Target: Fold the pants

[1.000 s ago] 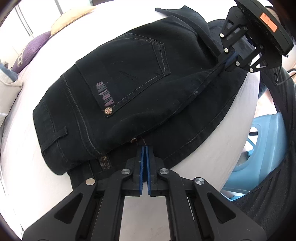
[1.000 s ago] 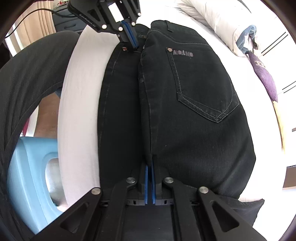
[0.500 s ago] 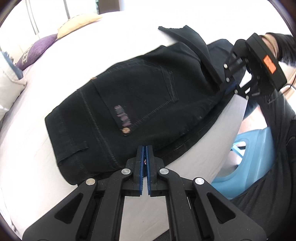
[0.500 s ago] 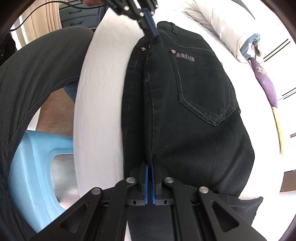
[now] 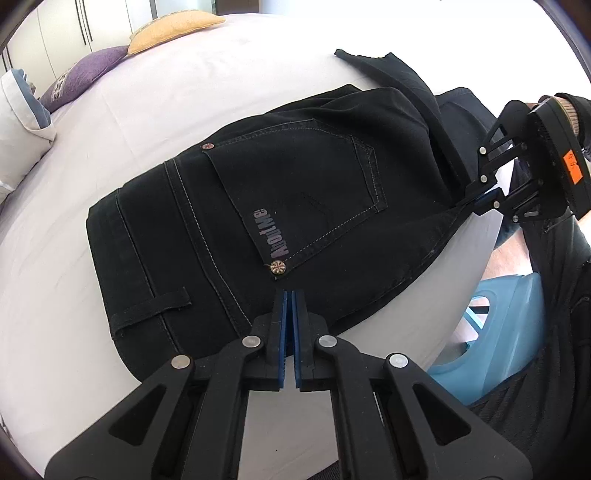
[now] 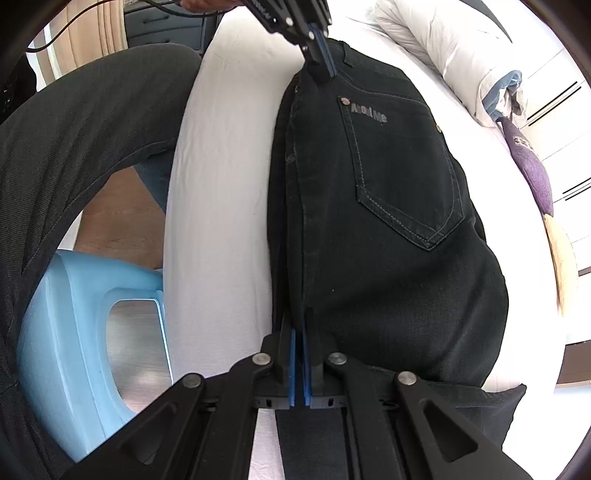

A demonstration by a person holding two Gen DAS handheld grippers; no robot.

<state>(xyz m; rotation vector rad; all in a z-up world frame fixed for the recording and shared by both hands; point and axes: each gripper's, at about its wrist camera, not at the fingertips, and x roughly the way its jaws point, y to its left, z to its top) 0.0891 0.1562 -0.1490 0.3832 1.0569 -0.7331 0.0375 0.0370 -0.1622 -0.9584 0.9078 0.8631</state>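
Black jeans (image 5: 295, 206) lie folded on a white bed (image 5: 184, 92), back pocket with an "AboutMe" label facing up; they also show in the right wrist view (image 6: 388, 229). My left gripper (image 5: 289, 295) is shut on the jeans' near folded edge by the waistband; it appears at the top of the right wrist view (image 6: 321, 55). My right gripper (image 6: 300, 332) is shut on the same edge further along the leg; it appears at the right of the left wrist view (image 5: 480, 201). A loose trouser end (image 5: 388, 70) sticks out beyond the fold.
Purple (image 5: 81, 74) and yellow (image 5: 170, 29) cushions and a white pillow (image 5: 18, 122) lie at the bed's far side. A light blue plastic stool (image 6: 74, 332) stands on the floor beside the bed. The person's dark-clad leg (image 6: 74, 129) is near the bed edge.
Both grippers have carried the gripped edge further onto the bed. The lower layer that stuck out along the bed edge is now mostly covered, and more white sheet shows beside the jeans.
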